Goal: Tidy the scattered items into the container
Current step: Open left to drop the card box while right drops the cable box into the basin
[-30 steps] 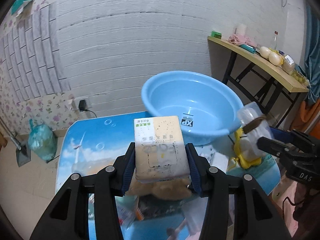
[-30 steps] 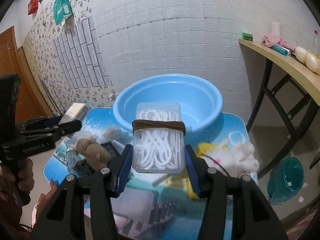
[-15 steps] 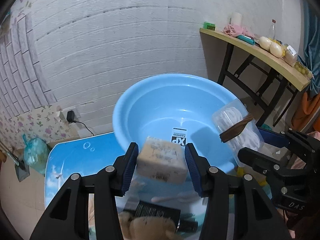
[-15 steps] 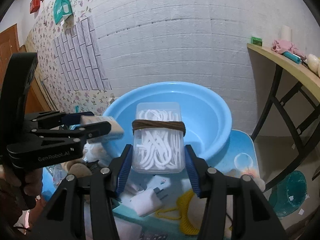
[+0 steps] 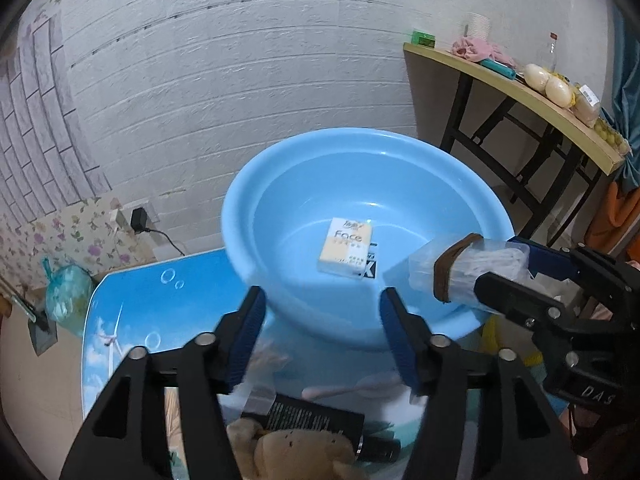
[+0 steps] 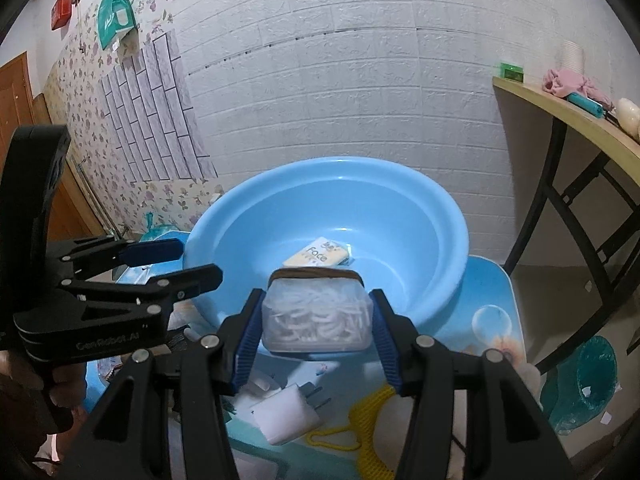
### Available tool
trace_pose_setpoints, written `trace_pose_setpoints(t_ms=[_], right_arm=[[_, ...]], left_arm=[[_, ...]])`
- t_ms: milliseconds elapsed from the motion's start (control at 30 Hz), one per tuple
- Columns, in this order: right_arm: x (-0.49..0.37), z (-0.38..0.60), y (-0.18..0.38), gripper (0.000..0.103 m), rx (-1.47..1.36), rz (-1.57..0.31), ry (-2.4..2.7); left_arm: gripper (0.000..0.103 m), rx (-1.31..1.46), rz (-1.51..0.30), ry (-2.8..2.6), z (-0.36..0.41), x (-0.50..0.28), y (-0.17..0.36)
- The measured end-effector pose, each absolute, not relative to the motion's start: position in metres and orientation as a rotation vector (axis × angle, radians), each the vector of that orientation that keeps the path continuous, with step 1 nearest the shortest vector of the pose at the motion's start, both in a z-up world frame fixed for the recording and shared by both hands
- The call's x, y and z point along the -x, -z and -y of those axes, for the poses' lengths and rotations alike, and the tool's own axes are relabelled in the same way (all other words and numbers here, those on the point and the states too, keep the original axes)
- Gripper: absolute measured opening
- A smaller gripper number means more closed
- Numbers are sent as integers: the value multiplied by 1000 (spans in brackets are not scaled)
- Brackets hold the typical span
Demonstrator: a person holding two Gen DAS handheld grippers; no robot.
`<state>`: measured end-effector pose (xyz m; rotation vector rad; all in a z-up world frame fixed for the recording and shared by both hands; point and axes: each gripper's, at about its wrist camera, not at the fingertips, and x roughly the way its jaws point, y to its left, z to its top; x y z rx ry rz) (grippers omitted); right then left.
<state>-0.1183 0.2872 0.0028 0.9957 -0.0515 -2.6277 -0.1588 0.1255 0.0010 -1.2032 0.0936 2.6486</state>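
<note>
A light blue basin point(image 5: 280, 184) point(image 6: 432, 216) stands at the back of the blue printed table point(image 5: 132, 300). A yellow-and-white tissue pack point(image 5: 347, 250) point(image 6: 318, 254) lies on the basin's floor. My left gripper point(image 5: 322, 336) point(image 6: 188, 258) hangs at the basin's near rim, its jaws opening with nothing between them. My right gripper point(image 6: 316, 330) is shut on a clear box of white cotton swabs point(image 6: 314, 316) point(image 5: 472, 270) with a brown band, held over the basin's near right rim.
On the table below lie a brown plush toy point(image 5: 296, 456), a black tube point(image 5: 316, 420), a white plug adapter point(image 6: 288, 412) and a yellow mesh bag point(image 6: 368, 424). A wooden shelf table point(image 5: 520, 92) stands to the right. A teal bin point(image 6: 588, 384) sits on the floor.
The left gripper moved up to the basin and opened; the tissue pack dropped from it onto the basin floor. The right gripper carried the swab box forward to the basin's rim.
</note>
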Motion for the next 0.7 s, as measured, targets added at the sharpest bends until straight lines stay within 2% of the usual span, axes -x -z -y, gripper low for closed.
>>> trace_pose_setpoints(t_ms=[100,200,500,533,567,633,667,700], right_arm=[[114,-287,-7,53,-988,49,2630],[107,-285,-12,54,-985,53,2619],[75,-279,-28,56,-924,46,2646],[70,-277,-30,58,-905,36,2653],[65,-275,-33,66,-888,21,2661],[56,-269,-38,80,-861,-11,2668],[51,-266,-41,83,-852,-25,2672],[48,-264,-43,84,-846,-32,2677]], left_arm=[[78,1205,-59,-2646,-119,151,-4],[84,1206,-32,-2655,-111,141,-8],[84,1206,22,-2734,-81,104,-20],[84,1202,23,-2747,-77,99,-22],[85,1198,22,-2756,-75,96,-23],[96,1170,16,-2787,-70,86,-27],[103,1144,15,-2809,-67,81,-30],[103,1105,15,-2837,-65,73,-34]])
